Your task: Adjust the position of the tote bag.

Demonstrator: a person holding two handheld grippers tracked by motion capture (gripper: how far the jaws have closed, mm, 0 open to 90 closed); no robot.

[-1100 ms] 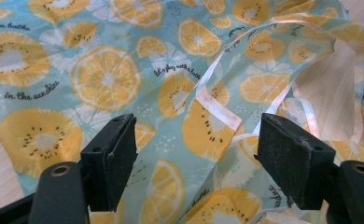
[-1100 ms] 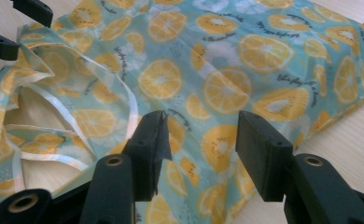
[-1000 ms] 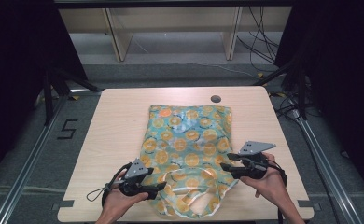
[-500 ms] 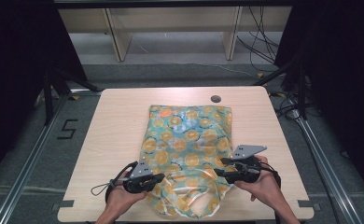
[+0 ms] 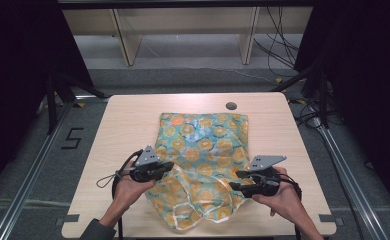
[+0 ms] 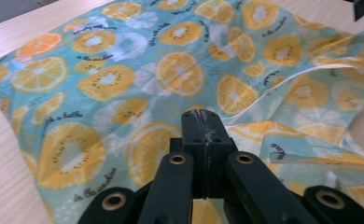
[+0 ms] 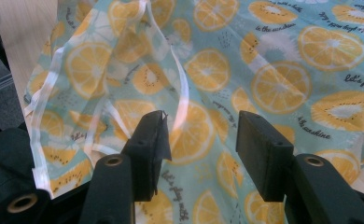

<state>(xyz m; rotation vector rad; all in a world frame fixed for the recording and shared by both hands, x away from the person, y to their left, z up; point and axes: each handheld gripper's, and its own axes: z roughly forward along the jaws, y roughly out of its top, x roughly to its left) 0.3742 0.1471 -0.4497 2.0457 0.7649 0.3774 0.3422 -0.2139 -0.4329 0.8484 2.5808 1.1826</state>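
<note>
Bag (image 5: 203,150): thin glossy plastic film, translucent at open edge, printed with citrus slices on teal; crinkled, light glinting off folds. Table (image 5: 128,125): pale wood-grain top, smooth, matt. Left gripper (image 6: 202,122): black matt plastic jaws, brass-coloured metal rivets at joints. Right gripper (image 7: 201,135): same black matt plastic; grey matt plate on top in high view.

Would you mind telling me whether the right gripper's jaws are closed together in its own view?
No, the right gripper holds its two black jaws apart, with the fruit-print bag showing in the gap between them.
</note>
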